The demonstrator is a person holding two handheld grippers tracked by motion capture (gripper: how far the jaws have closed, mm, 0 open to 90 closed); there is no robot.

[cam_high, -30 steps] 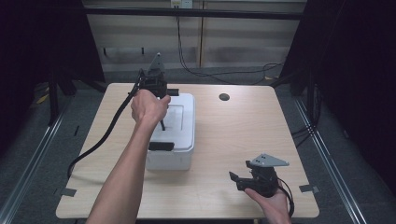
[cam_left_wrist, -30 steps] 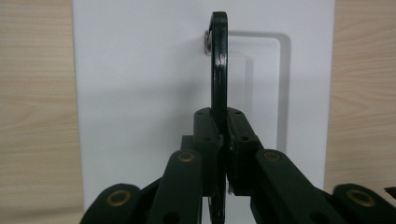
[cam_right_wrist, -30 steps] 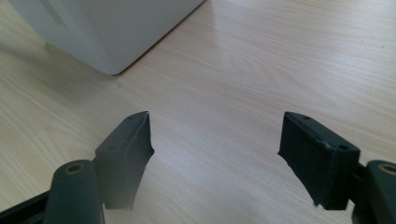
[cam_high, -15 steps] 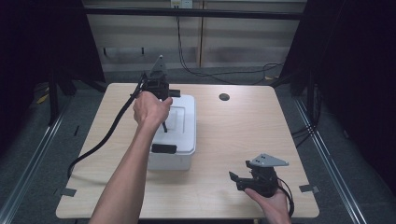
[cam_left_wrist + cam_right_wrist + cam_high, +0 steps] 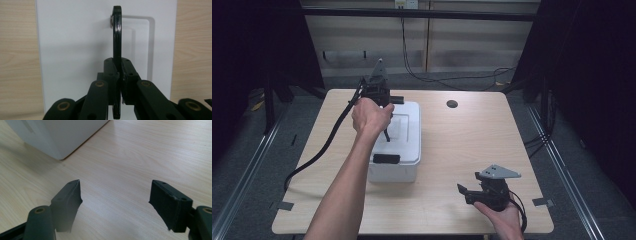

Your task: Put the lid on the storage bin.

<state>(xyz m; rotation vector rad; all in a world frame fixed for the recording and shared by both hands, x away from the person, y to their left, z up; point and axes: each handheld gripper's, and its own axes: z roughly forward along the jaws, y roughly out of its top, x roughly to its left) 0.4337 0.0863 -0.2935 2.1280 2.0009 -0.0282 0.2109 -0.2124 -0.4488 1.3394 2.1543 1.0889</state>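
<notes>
A white lidded box (image 5: pixel 398 145) sits on the table's left half, long side running away from the person. Its black carry handle (image 5: pixel 116 37) stands swung upright off the lid, pinned at a silver rivet at the far end, above its shallow moulded recess. A black latch clips the near edge.

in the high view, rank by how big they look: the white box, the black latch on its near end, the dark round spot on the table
1. white box
2. black latch
3. dark round spot, though it sits farther from the camera, so the last two are unsure.
</notes>
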